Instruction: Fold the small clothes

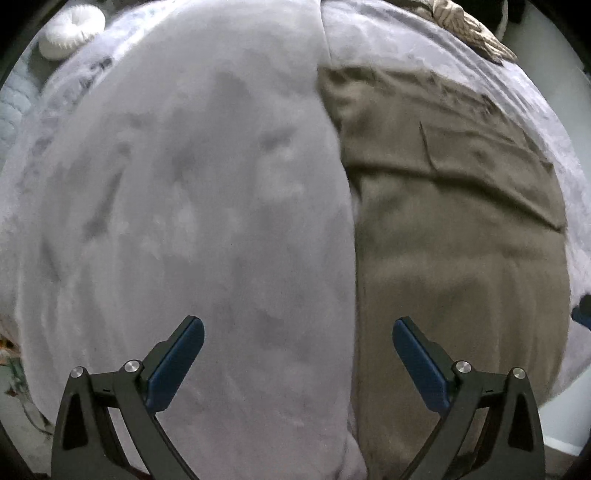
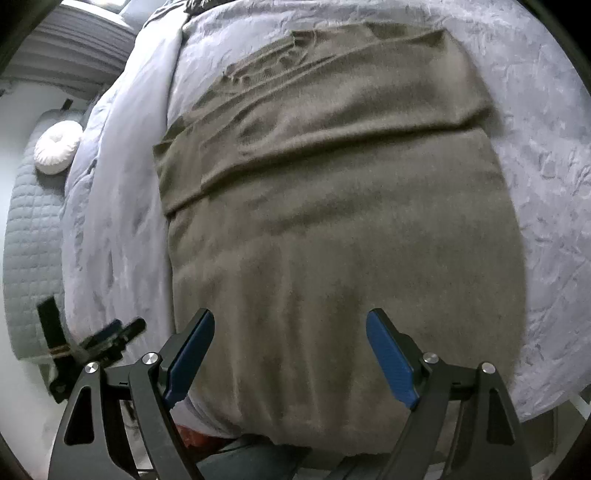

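Observation:
An olive-brown knit garment (image 2: 332,221) lies flat on the pale grey duvet (image 2: 554,184), folded into a long rectangle with creased layers across its far half. My right gripper (image 2: 291,314) hovers open above the garment's near end, with nothing between its blue pads (image 2: 388,354). In the left wrist view the same garment (image 1: 461,221) fills the right side. My left gripper (image 1: 297,322) stands wide open over the garment's left edge, where it meets the duvet (image 1: 184,203); one finger is above each, and it holds nothing.
A round white pleated cushion (image 2: 57,151) sits on a quilted grey cover (image 2: 33,240) at the far left. A beige patterned item (image 1: 469,26) lies at the bed's far end. The bed's near edge drops off just below the garment's hem (image 2: 295,439).

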`<state>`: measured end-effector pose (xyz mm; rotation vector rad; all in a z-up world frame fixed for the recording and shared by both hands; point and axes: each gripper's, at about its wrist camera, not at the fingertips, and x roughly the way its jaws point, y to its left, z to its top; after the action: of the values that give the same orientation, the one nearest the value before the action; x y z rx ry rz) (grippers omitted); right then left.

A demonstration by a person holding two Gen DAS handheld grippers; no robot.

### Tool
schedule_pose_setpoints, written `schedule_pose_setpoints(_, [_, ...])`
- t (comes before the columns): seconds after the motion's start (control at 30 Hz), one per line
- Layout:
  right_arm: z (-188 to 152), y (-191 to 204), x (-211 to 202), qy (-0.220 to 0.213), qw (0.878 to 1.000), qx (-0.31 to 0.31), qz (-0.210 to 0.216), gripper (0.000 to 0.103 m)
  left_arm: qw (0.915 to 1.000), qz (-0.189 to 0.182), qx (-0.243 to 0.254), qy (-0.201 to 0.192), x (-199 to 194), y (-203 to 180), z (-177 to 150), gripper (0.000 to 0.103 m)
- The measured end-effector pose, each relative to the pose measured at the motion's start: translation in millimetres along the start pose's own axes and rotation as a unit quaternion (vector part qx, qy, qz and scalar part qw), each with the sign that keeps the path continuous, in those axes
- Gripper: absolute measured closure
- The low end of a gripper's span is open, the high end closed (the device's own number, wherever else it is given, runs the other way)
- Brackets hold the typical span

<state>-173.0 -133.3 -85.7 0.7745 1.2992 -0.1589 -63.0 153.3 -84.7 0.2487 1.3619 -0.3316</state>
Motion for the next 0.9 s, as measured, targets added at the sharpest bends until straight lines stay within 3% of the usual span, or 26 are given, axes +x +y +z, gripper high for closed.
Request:
schedule_pose_setpoints(0.17, [-26.0, -40.7, -5.4, 0.022, 1.000, 0.001, 0.000, 0.016, 0.9983, -0.050, 0.000, 0.032, 4.5, -18.4, -44.4, 0.001])
schedule_pose_setpoints(0.3, [-55.2, -91.6, -8.6, 0.039, 0.998, 0.041, -0.006, 0.016, 0.9941, -0.092, 0.014, 0.056, 10.2, -51.1, -82.2, 0.001])
schedule_pose_setpoints(0.43, [-82.5, -143.8, -4.8, 0.056, 0.995, 0.087, -0.005, 0.016, 0.9910, -0.115, 0.011, 0.068, 21.0, -70.4, -104.2, 0.001])
schedule_pose_setpoints(0.53, [-95.1, -170.2, 2.6, 0.067, 0.990, 0.119, 0.023, 0.016, 0.9894, -0.120, -0.007, 0.082, 36.9, -74.3, -111.6, 0.001])
schedule_pose_setpoints(0.7, [-103.0, -178.1, 21.8, 0.084, 0.987, 0.126, 0.054, 0.016, 0.9851, -0.132, -0.005, 0.110, 60.2, -84.1, -116.6, 0.001])
schedule_pose_setpoints(0.77, [-107.3, -170.2, 28.0, 0.097, 0.984, 0.115, 0.092, 0.016, 0.9848, -0.134, 0.011, 0.110, 60.1, -91.4, -118.5, 0.001])
schedule_pose_setpoints(0.9, [-112.8, -151.1, 33.6, 0.114, 0.977, 0.091, 0.153, 0.016, 0.9763, -0.176, 0.029, 0.122, 55.7, -101.4, -126.3, 0.001])
